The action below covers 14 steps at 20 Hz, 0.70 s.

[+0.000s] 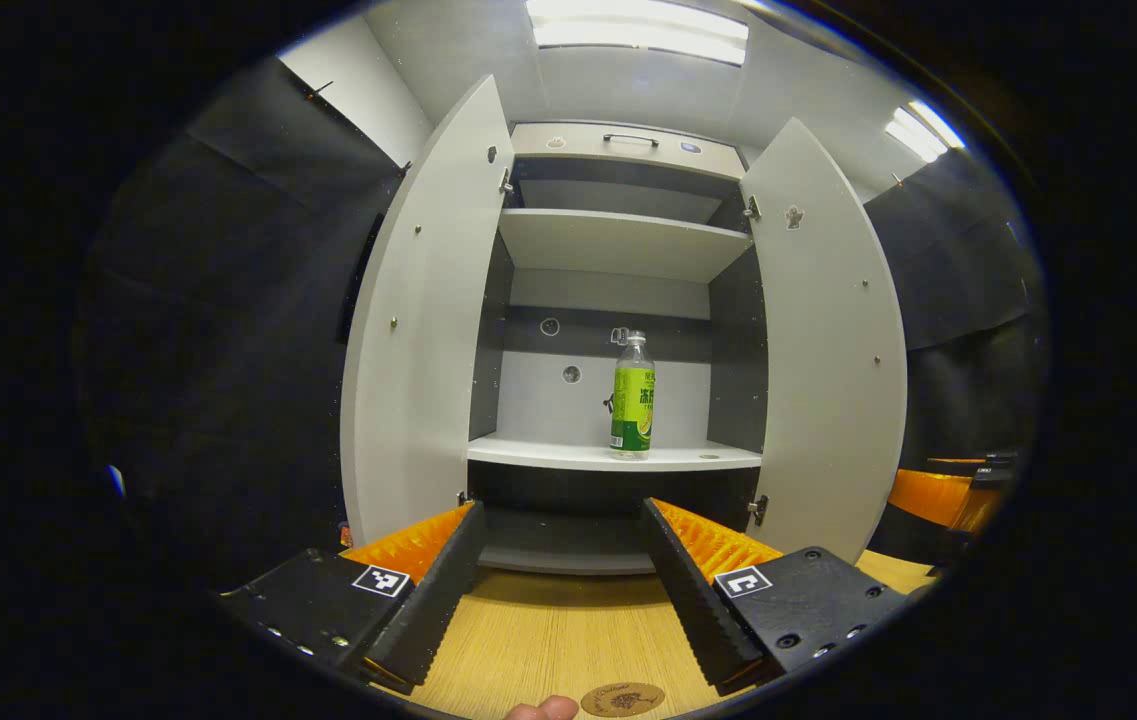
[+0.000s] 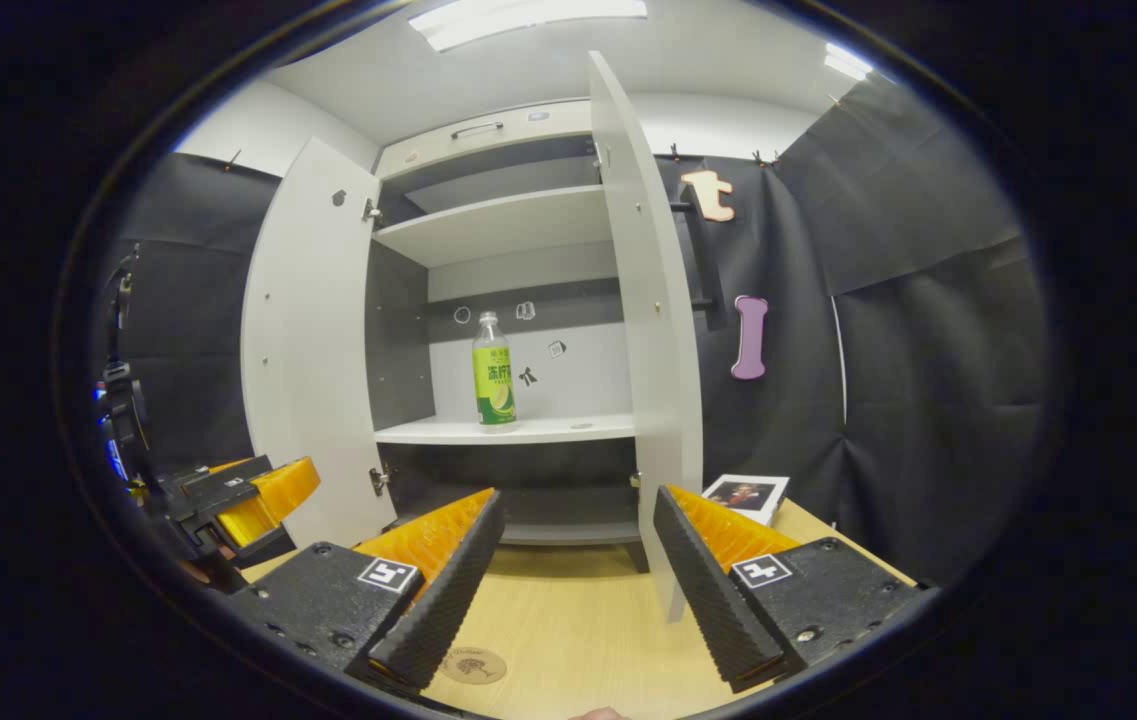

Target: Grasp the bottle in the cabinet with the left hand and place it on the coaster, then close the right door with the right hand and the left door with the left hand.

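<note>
A clear bottle [image 1: 633,396] with a green label stands upright on the lower shelf [image 1: 568,455] of a white cabinet, seen again as the bottle [image 2: 494,370] in the right gripper view. Both doors stand wide: the left door [image 1: 423,330] and the right door [image 1: 828,350], also seen as the right door [image 2: 650,340]. My left gripper [image 1: 563,580] is open over the wooden table, well short of the cabinet. My right gripper [image 2: 578,575] is open too, beside the right door's edge. A round brown coaster [image 1: 622,699] lies on the table near me, also the coaster [image 2: 473,664].
The cabinet has an upper shelf [image 1: 618,240] with nothing on it and a handle on top. A photo card [image 2: 748,495] lies on the table right of the cabinet. The left gripper [image 2: 248,500] and the hand holding it show at the left of the right gripper view.
</note>
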Motion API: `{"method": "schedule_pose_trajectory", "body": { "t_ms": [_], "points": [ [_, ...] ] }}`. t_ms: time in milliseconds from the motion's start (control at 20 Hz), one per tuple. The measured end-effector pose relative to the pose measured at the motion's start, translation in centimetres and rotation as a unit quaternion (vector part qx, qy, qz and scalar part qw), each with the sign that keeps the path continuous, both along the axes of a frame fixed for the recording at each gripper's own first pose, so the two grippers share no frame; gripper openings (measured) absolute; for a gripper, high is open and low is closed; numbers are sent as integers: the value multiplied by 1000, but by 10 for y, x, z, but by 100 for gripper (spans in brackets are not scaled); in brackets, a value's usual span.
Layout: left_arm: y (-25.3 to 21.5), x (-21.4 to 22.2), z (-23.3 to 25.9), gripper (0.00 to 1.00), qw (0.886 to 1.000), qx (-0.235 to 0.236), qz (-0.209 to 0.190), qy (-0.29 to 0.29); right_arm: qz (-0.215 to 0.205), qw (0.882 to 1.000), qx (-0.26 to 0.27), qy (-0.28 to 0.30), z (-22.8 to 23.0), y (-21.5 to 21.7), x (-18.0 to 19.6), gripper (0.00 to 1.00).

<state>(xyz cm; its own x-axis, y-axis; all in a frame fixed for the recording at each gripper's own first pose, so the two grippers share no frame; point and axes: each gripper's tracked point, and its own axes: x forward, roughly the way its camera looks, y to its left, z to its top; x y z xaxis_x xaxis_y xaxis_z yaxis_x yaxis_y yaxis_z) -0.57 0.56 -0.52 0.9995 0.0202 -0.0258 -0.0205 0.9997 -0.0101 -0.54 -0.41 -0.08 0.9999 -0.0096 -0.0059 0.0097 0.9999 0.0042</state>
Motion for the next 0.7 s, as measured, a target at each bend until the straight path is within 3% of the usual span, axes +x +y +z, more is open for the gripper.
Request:
{"method": "schedule_pose_trajectory", "body": {
  "t_ms": [200, 250, 300, 450, 500, 550, 700],
  "points": [
    [3, 2, 3, 94, 1000, 5, 2, -2, 2, 1000, 0, -2, 1, 1, 2, 99],
    [3, 4, 4, 99, 1000, 6, 1, -3, 3, 1000, 0, -1, 1, 2, 2, 99],
    [3, 5, 5, 95, 1000, 6, 1, -2, 4, 1000, 0, -1, 0, 3, 2, 99],
    [2, 13, 7, 94, 1000, 3, -3, -4, 4, 1000, 1, 0, 0, 3, 3, 99],
    [1, 16, 10, 99, 1000, 2, -6, -5, 3, 1000, 1, 0, -1, 3, 4, 99],
    [-1, 19, 12, 94, 1000, 2, -9, -7, 1, 1000, 0, 0, 0, 2, 4, 99],
    [-9, 31, 17, 95, 1000, 4, -25, -12, -3, 1000, -4, 1, 1, -1, 6, 99]
  ]
}}
